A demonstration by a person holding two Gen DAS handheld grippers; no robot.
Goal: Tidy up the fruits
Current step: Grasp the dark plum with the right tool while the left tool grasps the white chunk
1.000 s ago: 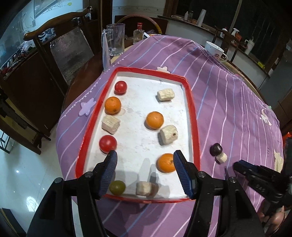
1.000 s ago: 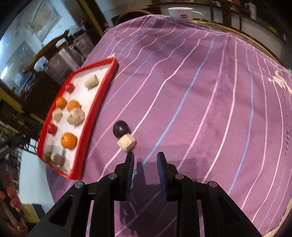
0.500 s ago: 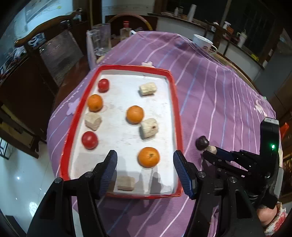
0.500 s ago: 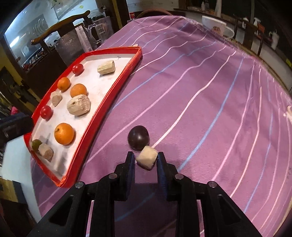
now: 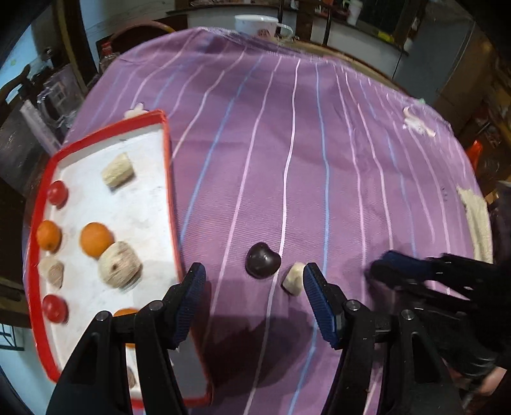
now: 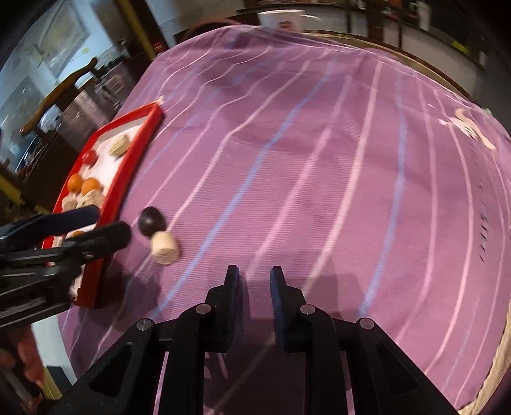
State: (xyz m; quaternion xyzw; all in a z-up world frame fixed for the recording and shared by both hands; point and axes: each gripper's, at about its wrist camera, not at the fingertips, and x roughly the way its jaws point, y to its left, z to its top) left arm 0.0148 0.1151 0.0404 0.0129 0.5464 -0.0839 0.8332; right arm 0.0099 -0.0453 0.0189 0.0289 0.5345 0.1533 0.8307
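A dark plum point(image 5: 262, 264) and a small pale chunk point(image 5: 294, 277) lie side by side on the purple striped cloth point(image 5: 287, 143). My left gripper point(image 5: 254, 287) hangs open just above them. The plum sits ahead of the gap and the chunk lies against the inner side of the right-hand finger. The red-rimmed white tray point(image 5: 167, 178) to the left holds oranges point(image 5: 95, 239), tomatoes point(image 5: 57, 193) and pale chunks point(image 5: 119, 269). My right gripper point(image 6: 255, 287) is shut and empty over bare cloth, to the right of the plum point(image 6: 152, 221) and chunk point(image 6: 164, 247).
A white mug point(image 5: 258, 25) stands at the table's far edge. A cream towel point(image 5: 476, 210) lies at the right edge. Glassware and a wooden chair stand beyond the tray on the left. A hand shows at the lower left of the right wrist view.
My left gripper swung right from over the tray to the plum and chunk. My right gripper drew back to the right, away from the chunk that lay at its fingertips.
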